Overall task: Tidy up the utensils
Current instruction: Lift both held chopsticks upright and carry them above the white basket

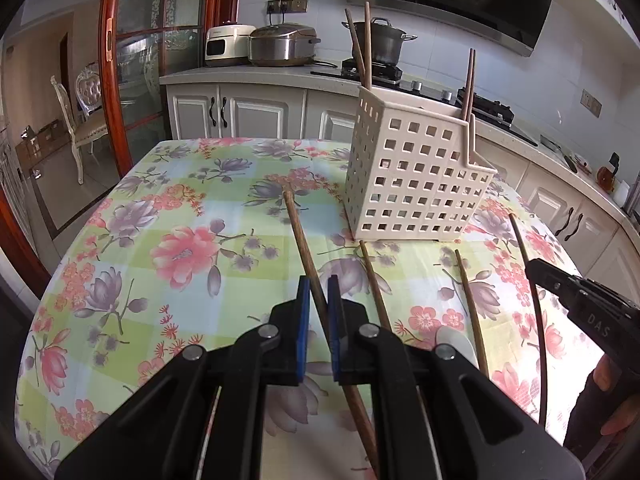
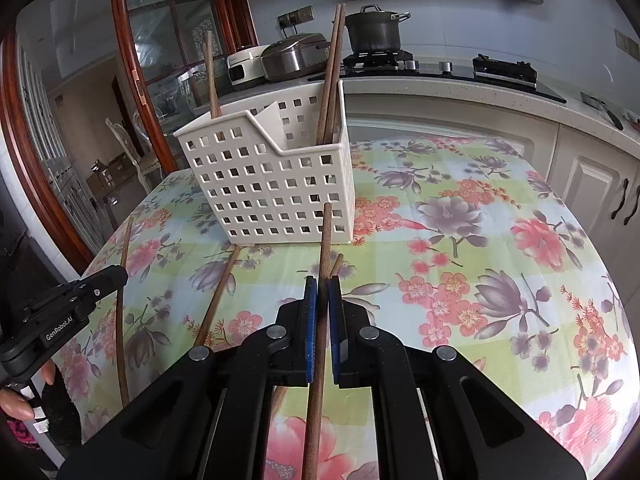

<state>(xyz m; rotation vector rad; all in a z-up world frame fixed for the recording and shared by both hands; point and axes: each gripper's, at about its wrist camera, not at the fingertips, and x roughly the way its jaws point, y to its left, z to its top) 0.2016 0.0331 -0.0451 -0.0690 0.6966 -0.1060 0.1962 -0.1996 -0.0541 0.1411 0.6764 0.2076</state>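
Four chopsticks [image 2: 330, 80] are already stood in the white holder [image 2: 268, 184] at mid-worktop [image 2: 480, 240]. One chopstick [image 2: 320, 320] is clamped between the right gripper [image 2: 322, 312] fingers, another [image 1: 308, 264] between the left gripper [image 1: 318, 312] fingers, seemingly closed. Three loose chopsticks [image 1: 472, 308] are left near the front edge.

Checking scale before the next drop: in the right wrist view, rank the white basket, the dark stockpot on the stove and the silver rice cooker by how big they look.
1. white basket, largest by far, though it is also nearest the camera.
2. silver rice cooker and dark stockpot: these look alike in size, so I would not rank them.
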